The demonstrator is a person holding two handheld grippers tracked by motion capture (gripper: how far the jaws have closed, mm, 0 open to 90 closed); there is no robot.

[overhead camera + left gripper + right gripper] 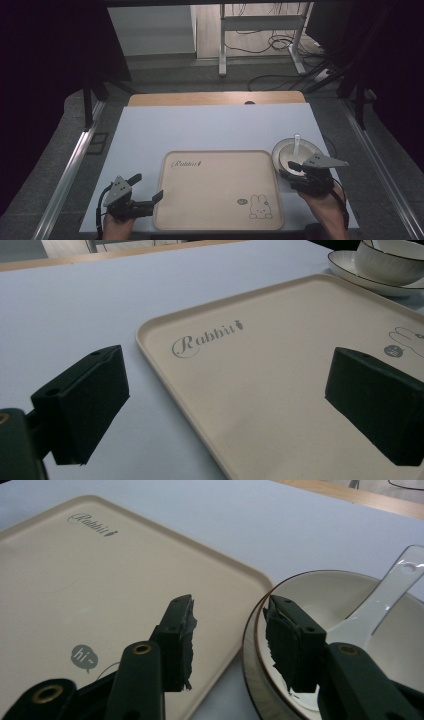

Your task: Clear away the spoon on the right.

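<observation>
Bowl (350, 615) rim is being straddled by the half-closed right gripper (230, 640), unclamped; left gripper (225, 400) is being held apart beside the tray (280, 390).

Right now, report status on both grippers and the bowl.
Left gripper open, over tray edge. Right gripper astride bowl rim, pads not touching. Spoon in bowl.

1. High view: overhead from the six o'clock edge, facing twelve, far off.
2. Left gripper view: low, close, facing two o'clock.
3. Right gripper view: close, facing eleven o'clock.
4. All share the Rabbit tray (200, 200) (280, 390) (75, 580).
</observation>
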